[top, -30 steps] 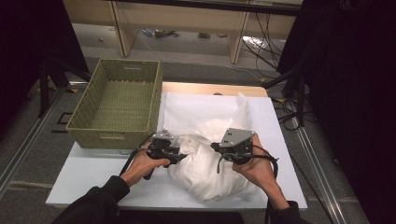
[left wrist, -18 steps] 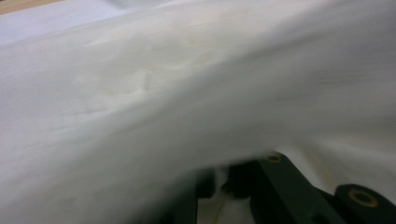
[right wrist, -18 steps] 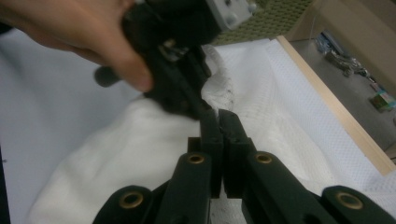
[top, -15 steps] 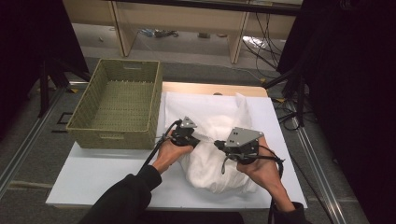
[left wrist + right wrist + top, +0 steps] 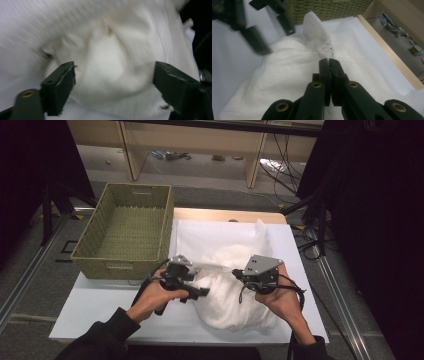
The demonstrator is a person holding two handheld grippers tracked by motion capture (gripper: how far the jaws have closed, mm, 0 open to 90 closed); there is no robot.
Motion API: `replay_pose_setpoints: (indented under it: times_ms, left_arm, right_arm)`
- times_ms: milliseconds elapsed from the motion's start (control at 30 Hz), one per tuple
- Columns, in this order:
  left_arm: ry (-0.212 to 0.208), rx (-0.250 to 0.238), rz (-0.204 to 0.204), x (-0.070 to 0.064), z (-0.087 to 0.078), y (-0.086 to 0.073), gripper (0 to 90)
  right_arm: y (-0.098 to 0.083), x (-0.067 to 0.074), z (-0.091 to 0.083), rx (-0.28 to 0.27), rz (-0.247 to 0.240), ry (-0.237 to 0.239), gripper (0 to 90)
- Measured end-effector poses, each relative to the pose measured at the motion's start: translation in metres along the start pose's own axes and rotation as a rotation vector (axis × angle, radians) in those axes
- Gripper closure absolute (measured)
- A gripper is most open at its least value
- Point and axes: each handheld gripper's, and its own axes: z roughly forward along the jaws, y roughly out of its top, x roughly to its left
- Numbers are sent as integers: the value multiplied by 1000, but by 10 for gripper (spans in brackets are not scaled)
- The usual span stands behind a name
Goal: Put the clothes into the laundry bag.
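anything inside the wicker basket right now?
Nothing visible inside the basket: its woven floor shows bare in the high view. The near wall hides a strip along the front edge. The white cloth lies on the table beside it.

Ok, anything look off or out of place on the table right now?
Nothing damaged or spilled. The white cloth lies bunched in a heap rather than flat. The right gripper is shut on a raised fold of it, while the left gripper stands open at the heap. The wicker basket sits square at the table's left, with nothing in it.
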Motion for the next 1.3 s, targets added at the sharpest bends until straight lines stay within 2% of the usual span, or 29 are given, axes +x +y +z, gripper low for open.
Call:
replay_pose_setpoints:
  times_ms: [33,67,100,133,167,200,233,333,367,467,533,567,633,733,800,833,867,967,1033,1100,1200,1300]
  left_arm:
    - [4,23,33,-3,6,-6,156]
    - [-4,40,36,-7,13,-11,158]
    - [-23,55,16,-9,22,-16,157]
    - [-18,76,23,-10,30,-18,154]
    - [8,85,25,-11,37,-18,157]
    - [36,56,9,-10,45,-16,188]
    - [28,35,3,-8,49,-15,323]
    - [24,-29,-37,-7,57,-4,589]
    - [24,-49,-32,-7,56,1,655]
    - [39,-112,-28,-7,52,16,736]
    - [54,-134,-43,-6,51,24,737]
    - [57,-150,-47,-3,52,28,738]
    - [89,-179,-61,7,57,34,742]
    - [149,-174,-120,30,72,35,737]
    - [140,-174,-187,40,82,33,707]
    - [127,-167,-193,41,82,33,669]
    - [135,-154,-163,38,78,34,643]
    - [146,-77,-98,29,63,33,475]
    - [165,-53,-59,20,47,27,387]
    - [123,-44,-72,11,34,19,287]
    - [45,-47,-88,-3,25,6,231]
    - [7,-25,-52,-17,32,-4,185]
  right_arm:
    - [0,0,0,0,0,1,900]
    - [0,1,0,2,4,2,900]
    - [-1,1,1,-3,-1,-5,900]
    - [0,0,1,-1,-6,-8,900]
    - [0,1,2,-3,-7,-10,900]
    - [1,1,2,-3,-12,-8,900]
    - [1,2,2,-1,-14,-8,900]
    - [1,1,2,-5,-2,5,900]
    - [2,1,1,-5,2,7,900]
    - [4,3,-3,-10,-15,14,900]
    - [5,3,-5,-15,-18,19,900]
    - [7,4,-6,-13,-23,18,900]
    - [8,6,-8,-21,-26,23,900]
    - [7,8,-8,-13,-27,31,900]
    - [5,8,-4,0,-35,30,900]
    - [3,7,-1,8,-36,29,900]
    - [1,7,1,15,-26,34,900]
    - [-3,3,5,16,-12,29,900]
    - [-6,1,5,20,-8,24,900]
    - [-6,-2,3,19,2,14,900]
    - [-6,-2,2,17,0,12,900]
    - [-5,0,3,22,-5,10,900]
